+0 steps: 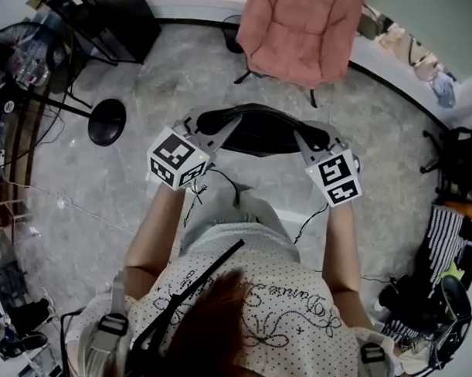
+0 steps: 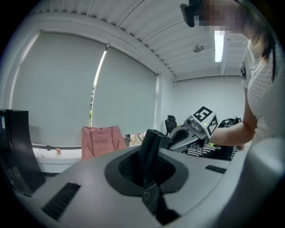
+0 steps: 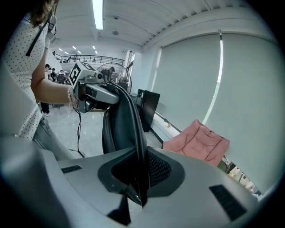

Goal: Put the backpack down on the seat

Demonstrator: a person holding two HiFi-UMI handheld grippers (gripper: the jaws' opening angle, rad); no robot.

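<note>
A black backpack (image 1: 263, 131) hangs in the air between my two grippers, over the grey floor. My left gripper (image 1: 216, 127) is shut on its left edge, and in the left gripper view the jaws (image 2: 147, 168) pinch a black strap (image 2: 149, 147). My right gripper (image 1: 306, 138) is shut on its right edge; in the right gripper view the jaws (image 3: 136, 178) clamp a thin black strap (image 3: 129, 120). A pink padded chair (image 1: 303, 32) stands just beyond the backpack, with its seat facing me. It also shows in both gripper views (image 2: 101, 140) (image 3: 198, 142).
A round black stand base (image 1: 107, 121) sits on the floor to the left, with a black cabinet (image 1: 110, 17) behind it. Bags and clutter (image 1: 445, 299) crowd the right side. A white ledge (image 1: 395, 66) curves behind the chair. Cables (image 1: 221, 183) trail near my legs.
</note>
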